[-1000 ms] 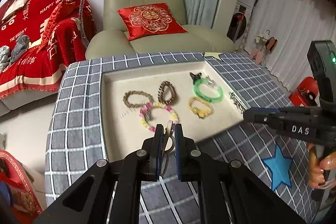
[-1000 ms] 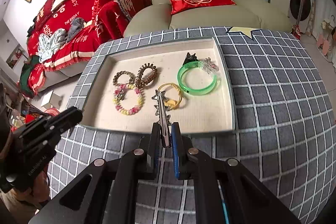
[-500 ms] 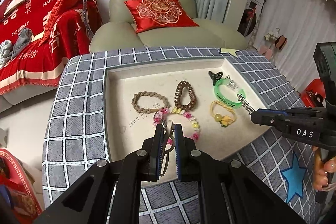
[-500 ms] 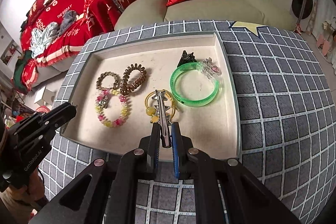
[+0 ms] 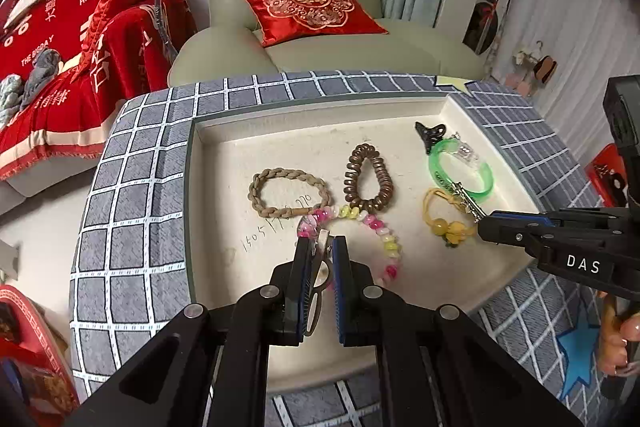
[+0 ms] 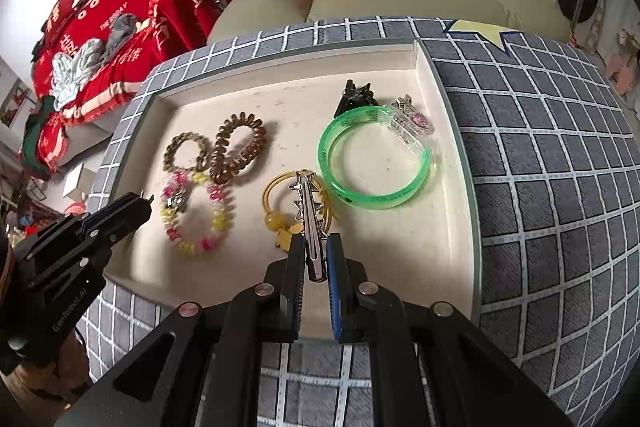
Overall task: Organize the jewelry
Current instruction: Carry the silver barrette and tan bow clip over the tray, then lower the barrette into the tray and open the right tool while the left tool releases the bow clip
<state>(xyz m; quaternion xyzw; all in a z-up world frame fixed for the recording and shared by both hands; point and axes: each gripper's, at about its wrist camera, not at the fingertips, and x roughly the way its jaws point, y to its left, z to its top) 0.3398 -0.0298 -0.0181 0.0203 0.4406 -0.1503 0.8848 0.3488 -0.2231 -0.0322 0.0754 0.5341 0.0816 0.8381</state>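
A cream tray (image 5: 208, 187) (image 6: 448, 235) on a grey checked tablecloth holds a braided tan band (image 5: 288, 193), a brown coil tie (image 5: 368, 179), a pink-yellow bead bracelet (image 5: 380, 227), a yellow tie (image 5: 444, 215), a green bangle (image 6: 372, 163) and a black clip (image 6: 354, 95). My left gripper (image 5: 320, 247) is shut on a thin metal hair clip (image 5: 318, 279) over the tray's near side, above the bead bracelet. My right gripper (image 6: 314, 247) is shut on a silver star hair clip (image 6: 308, 215) above the yellow tie (image 6: 280, 195).
A green armchair with a red cushion (image 5: 308, 3) stands behind the table. A sofa with a red blanket (image 5: 60, 75) is at the left. A clear pink-stoned clip (image 6: 412, 123) leans on the bangle. A blue star (image 5: 580, 355) marks the cloth at the right.
Both grippers have moved forward over the tray, each still holding its clip. The jewelry in the tray has not moved.
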